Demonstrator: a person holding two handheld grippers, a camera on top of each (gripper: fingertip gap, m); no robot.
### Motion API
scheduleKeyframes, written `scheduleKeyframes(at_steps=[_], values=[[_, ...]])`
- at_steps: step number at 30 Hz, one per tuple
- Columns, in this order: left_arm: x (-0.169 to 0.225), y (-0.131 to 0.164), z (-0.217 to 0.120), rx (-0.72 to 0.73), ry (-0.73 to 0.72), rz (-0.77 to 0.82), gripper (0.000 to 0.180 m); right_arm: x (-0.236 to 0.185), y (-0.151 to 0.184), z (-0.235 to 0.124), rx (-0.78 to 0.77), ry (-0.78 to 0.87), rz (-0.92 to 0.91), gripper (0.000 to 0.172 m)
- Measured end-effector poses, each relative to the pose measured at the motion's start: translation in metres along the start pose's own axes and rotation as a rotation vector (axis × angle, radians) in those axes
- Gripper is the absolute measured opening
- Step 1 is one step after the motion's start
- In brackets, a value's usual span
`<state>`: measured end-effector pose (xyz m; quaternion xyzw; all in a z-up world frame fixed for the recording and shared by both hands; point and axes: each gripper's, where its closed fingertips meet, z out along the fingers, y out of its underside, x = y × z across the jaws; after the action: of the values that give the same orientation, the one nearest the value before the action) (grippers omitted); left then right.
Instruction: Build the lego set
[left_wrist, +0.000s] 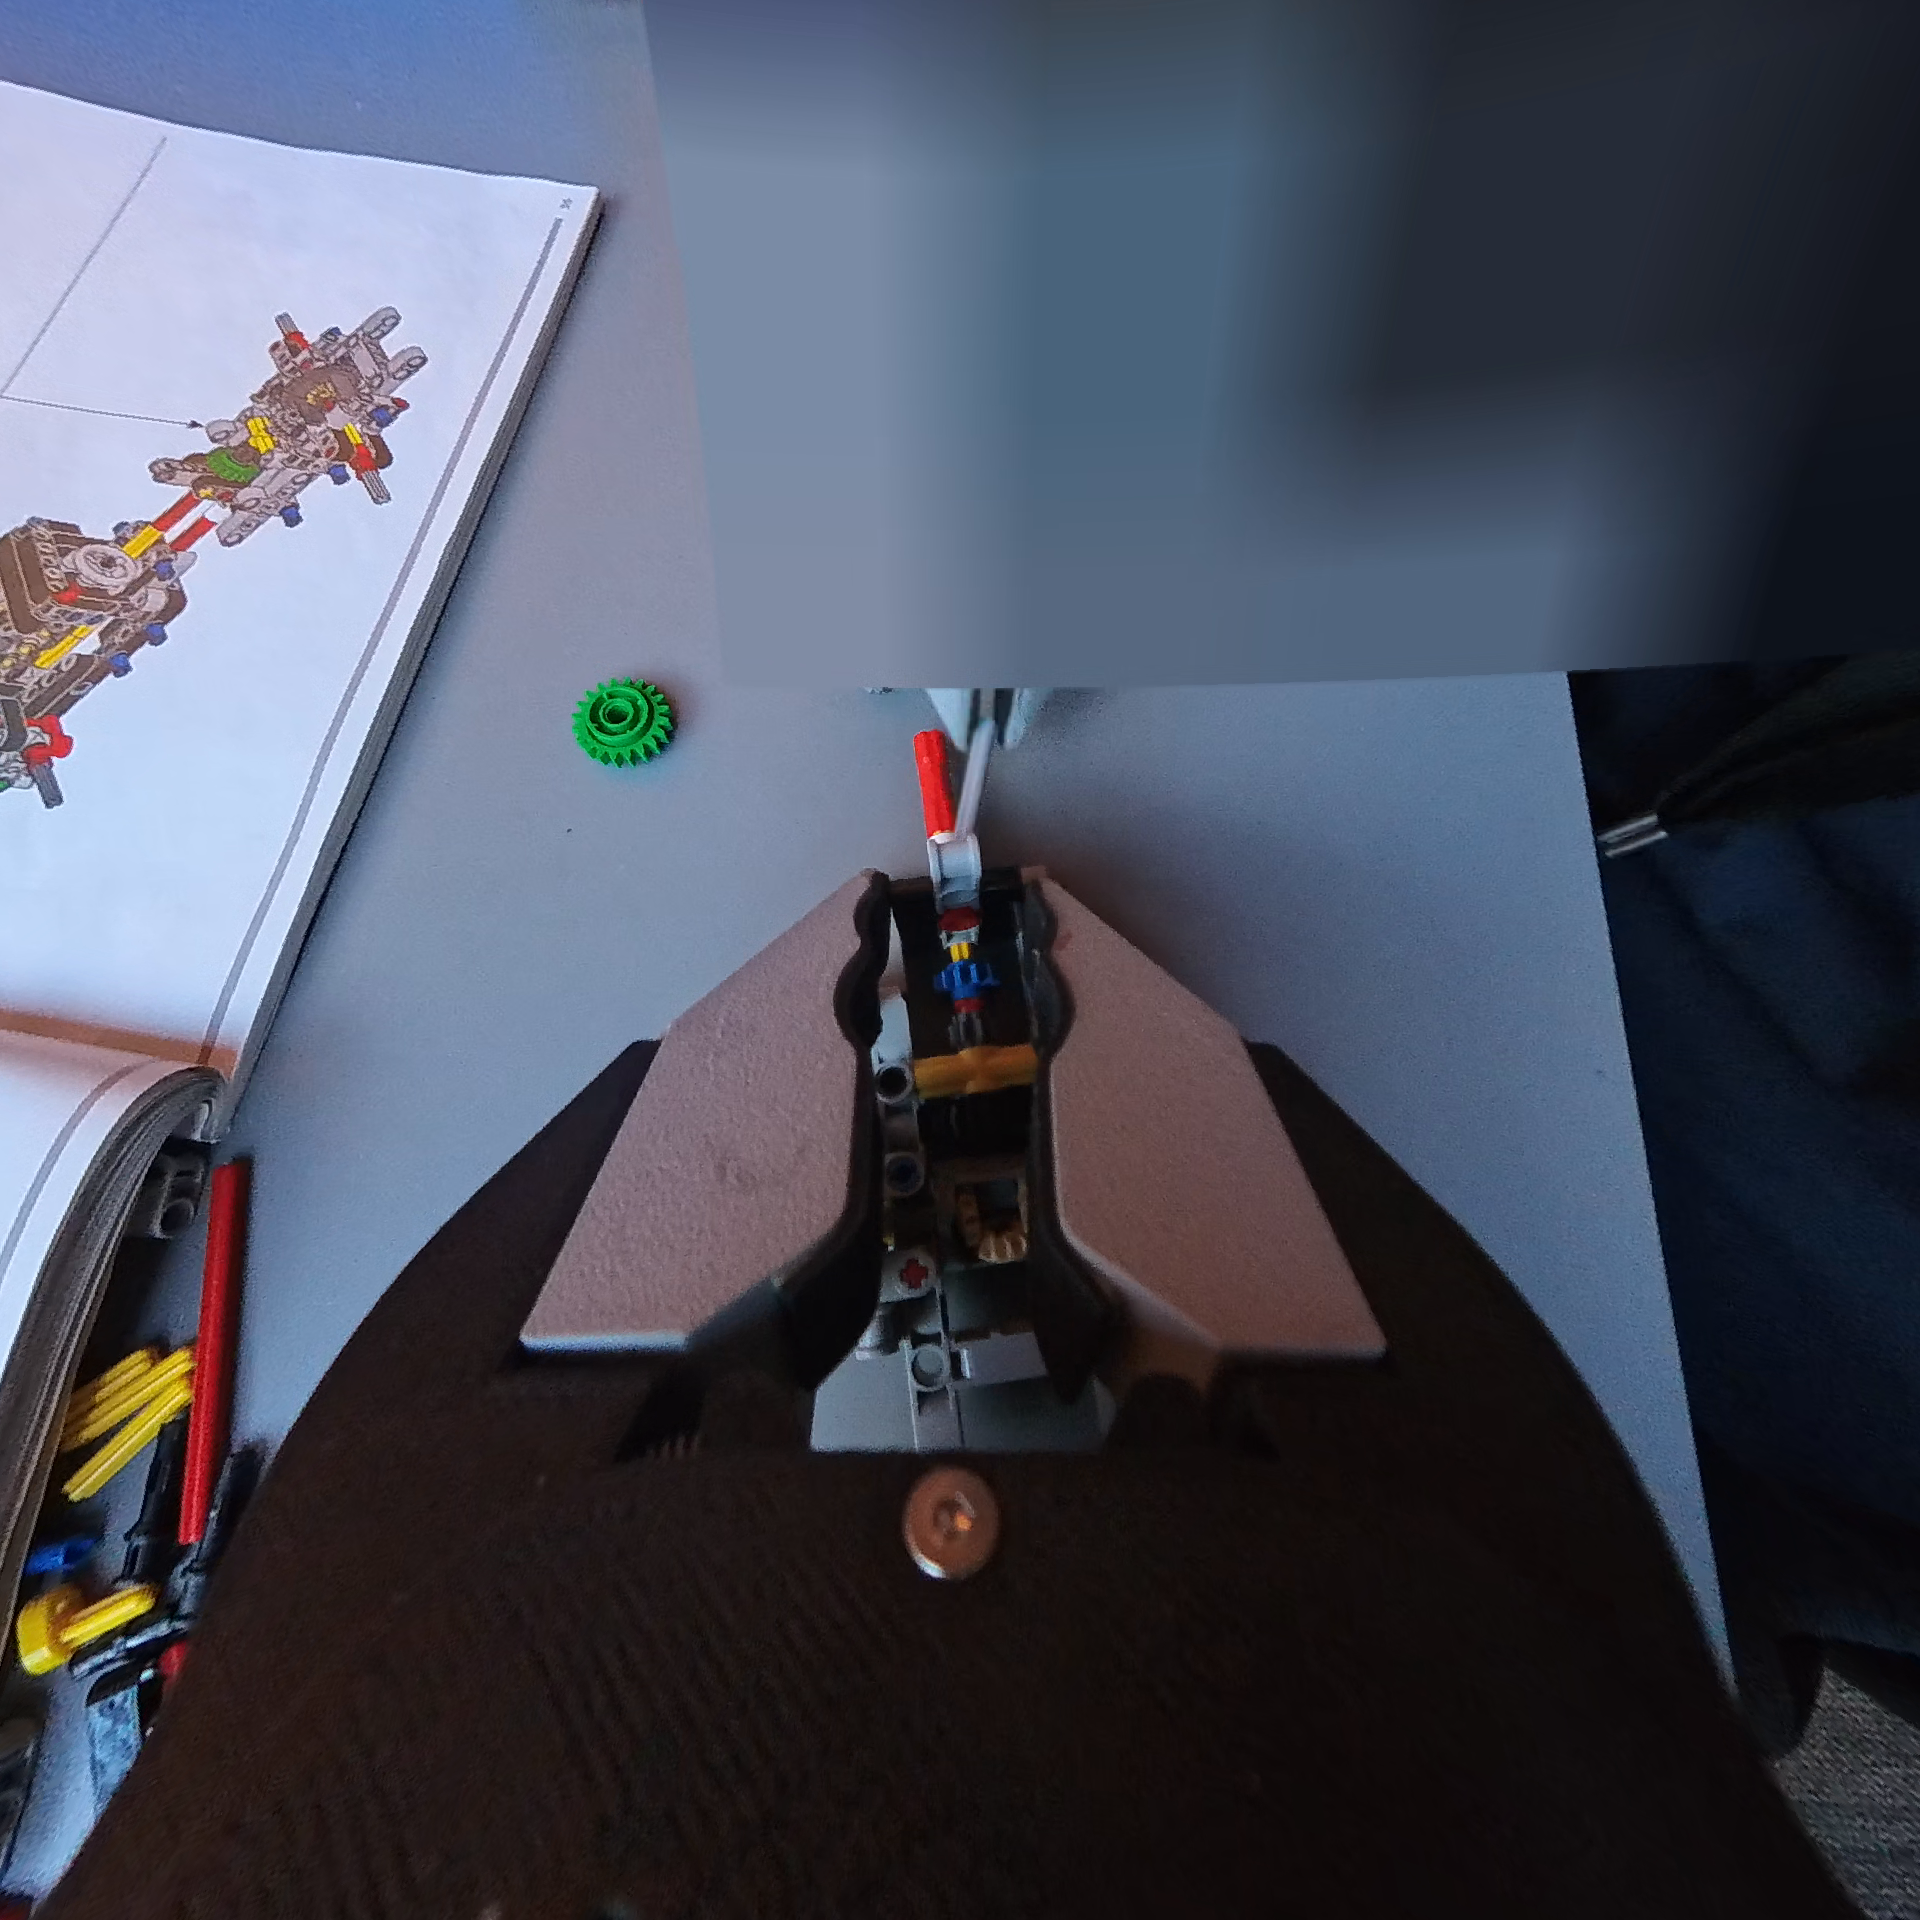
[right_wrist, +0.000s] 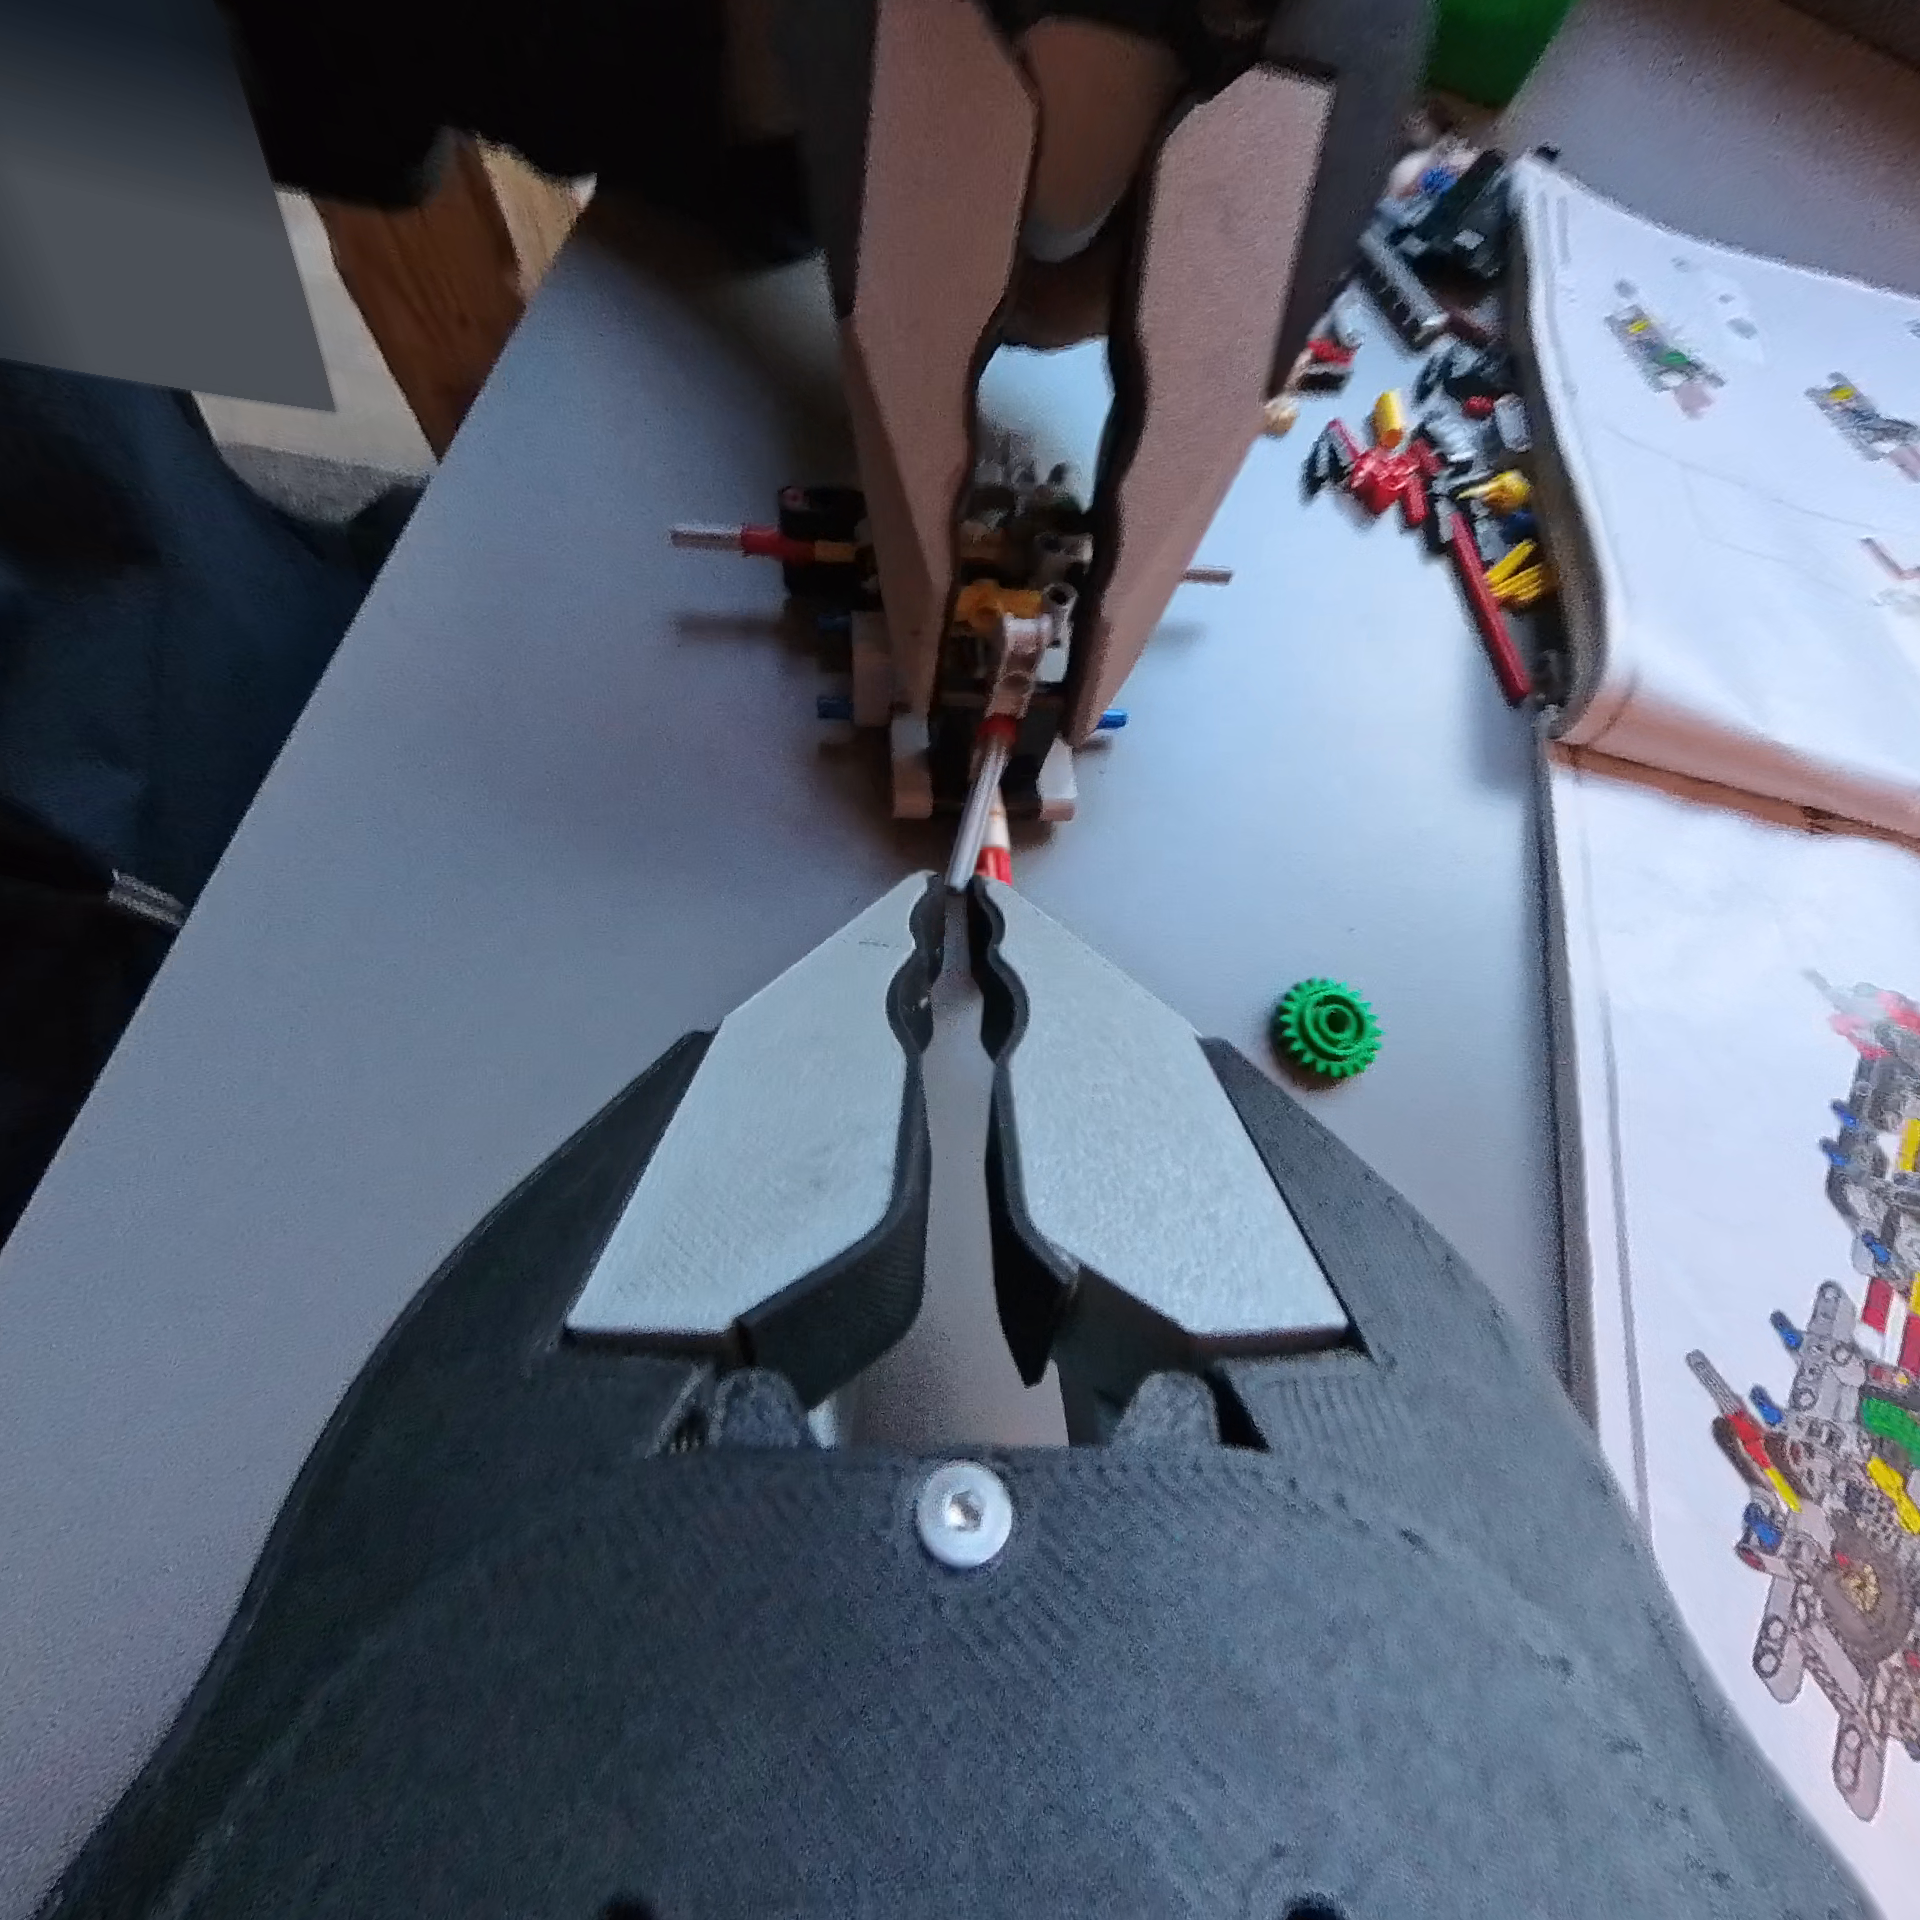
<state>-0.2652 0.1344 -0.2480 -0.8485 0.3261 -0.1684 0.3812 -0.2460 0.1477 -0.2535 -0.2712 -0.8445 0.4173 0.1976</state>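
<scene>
The grey rod (right_wrist: 975, 826) runs from my right gripper (right_wrist: 958, 891) straight ahead into the brick model (right_wrist: 977, 665). Its near end is pinched between the tips of the right fingers (right_wrist: 831, 1039), which are pressed almost together on it. Its far end meets the grey connector (left_wrist: 958, 860) at the front of the model. The rod's long axis lies nearly in line with the right fingers, tilted a little up and away from me, and points at the left gripper (left_wrist: 958, 883).

A red rod (left_wrist: 932, 784) lies just beside it, nearly parallel, also plugged into the connector.

The model sits on the grey table (right_wrist: 520, 831) between the left fingers (left_wrist: 727, 1122), which straddle it from the far side and hug its sides. I read them as clamped on it, though the pad faces are mostly hidden. So the two grippers face each other along the rod's line, the right at its free end.

A green gear (right_wrist: 1327, 1029) lies loose on the table, right of my right fingers, near the open booklet (right_wrist: 1714, 935). Loose parts (right_wrist: 1455, 468) are heaped by the booklet's edge.
</scene>
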Motion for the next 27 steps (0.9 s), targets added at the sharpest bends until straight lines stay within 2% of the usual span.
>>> scheduleKeyframes(at_steps=[3,5,8,13,18,23,27], values=[[0.000,0.000,0.000,0.002,-0.005,0.001,0.021,-0.004,0.013,0.012,-0.116,0.030,-0.104,0.000],[0.000,0.000,-0.001,0.006,-0.003,0.002,0.021,-0.005,0.011,0.015,-0.113,0.047,-0.143,0.001],[-0.002,0.002,-0.003,0.011,-0.008,-0.003,0.021,0.000,0.007,0.011,-0.083,0.028,-0.065,0.001],[-0.001,0.002,-0.004,0.021,-0.002,0.005,0.021,0.013,-0.011,-0.002,0.069,0.010,0.077,0.000],[0.000,0.004,-0.006,0.017,0.005,0.006,0.021,0.017,-0.013,0.001,0.066,0.009,0.108,0.000],[0.000,0.005,-0.007,0.007,0.000,0.001,0.021,0.003,-0.004,0.007,-0.006,-0.086,0.109,0.000],[0.000,0.005,-0.007,0.014,-0.001,0.003,0.021,0.011,-0.007,0.007,0.012,-0.048,0.141,0.000]])
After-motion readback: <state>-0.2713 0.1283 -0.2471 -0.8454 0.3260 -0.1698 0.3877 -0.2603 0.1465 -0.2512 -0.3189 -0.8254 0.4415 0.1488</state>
